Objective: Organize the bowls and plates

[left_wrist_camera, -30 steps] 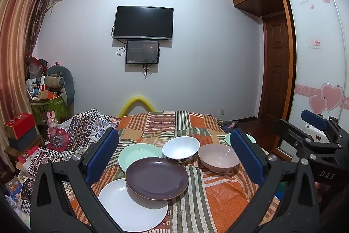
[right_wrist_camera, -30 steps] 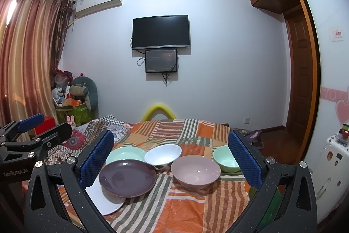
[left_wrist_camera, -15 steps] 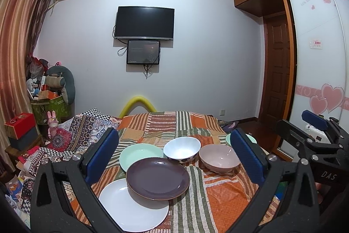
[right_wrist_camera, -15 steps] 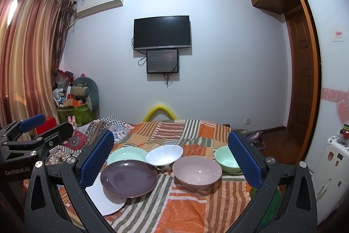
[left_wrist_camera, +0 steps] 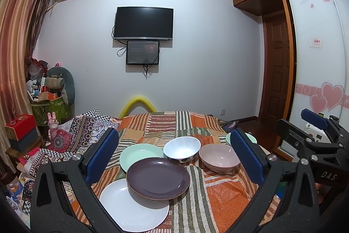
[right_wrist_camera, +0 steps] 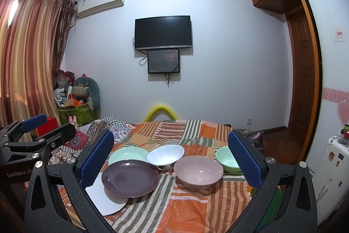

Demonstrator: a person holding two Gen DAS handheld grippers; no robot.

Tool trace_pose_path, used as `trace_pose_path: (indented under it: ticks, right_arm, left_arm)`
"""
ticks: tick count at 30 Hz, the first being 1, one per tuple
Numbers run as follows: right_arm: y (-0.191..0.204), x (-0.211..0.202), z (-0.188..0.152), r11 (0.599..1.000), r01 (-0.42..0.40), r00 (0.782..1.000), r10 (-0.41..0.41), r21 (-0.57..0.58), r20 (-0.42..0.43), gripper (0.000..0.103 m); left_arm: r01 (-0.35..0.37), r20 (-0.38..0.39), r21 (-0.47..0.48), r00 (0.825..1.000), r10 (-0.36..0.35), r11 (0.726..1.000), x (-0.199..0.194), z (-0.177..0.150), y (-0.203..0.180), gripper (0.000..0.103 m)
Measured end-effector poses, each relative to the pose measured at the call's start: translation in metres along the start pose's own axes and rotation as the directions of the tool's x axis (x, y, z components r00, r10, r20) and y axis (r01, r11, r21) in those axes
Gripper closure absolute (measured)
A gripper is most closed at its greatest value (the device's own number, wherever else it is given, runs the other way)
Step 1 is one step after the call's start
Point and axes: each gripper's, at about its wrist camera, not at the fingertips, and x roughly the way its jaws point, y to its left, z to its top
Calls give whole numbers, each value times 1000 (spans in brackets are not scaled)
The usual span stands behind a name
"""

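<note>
On a striped patchwork cover lie a purple plate [left_wrist_camera: 158, 178] [right_wrist_camera: 130, 178] overlapping a white plate [left_wrist_camera: 133, 207] [right_wrist_camera: 104, 199], and a mint plate [left_wrist_camera: 139, 154] [right_wrist_camera: 128, 154] behind them. A white bowl [left_wrist_camera: 182, 149] [right_wrist_camera: 165, 155], a pink bowl [left_wrist_camera: 219, 158] [right_wrist_camera: 198, 170] and a mint bowl [right_wrist_camera: 226, 158] [left_wrist_camera: 250, 138] stand to the right. My left gripper [left_wrist_camera: 174, 155] is open above the near dishes with nothing between its fingers. My right gripper [right_wrist_camera: 170, 157] is also open and holds nothing. Each gripper shows at the edge of the other's view.
The cover [left_wrist_camera: 220, 195] drapes a bed or table. A patterned blanket [left_wrist_camera: 72, 137] lies at the left, with a cluttered green bin [left_wrist_camera: 51, 106] and red box [left_wrist_camera: 20, 129] beyond. A wardrobe and door [left_wrist_camera: 277, 71] stand at the right, and a white case [right_wrist_camera: 336, 158] sits near the right edge.
Both views have shifted very slightly; the dishes sit a touch further right in frame. Nothing was taken hold of or moved.
</note>
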Motion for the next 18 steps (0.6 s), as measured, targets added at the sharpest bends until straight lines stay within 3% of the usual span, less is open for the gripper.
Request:
trace_pose_path:
  ticks: [18]
  right_arm:
    - [1, 0, -2, 1000, -7, 1000, 7, -1, 5, 0]
  left_arm:
    - [1, -1, 4, 1000, -1, 1000, 1, -1, -1, 0]
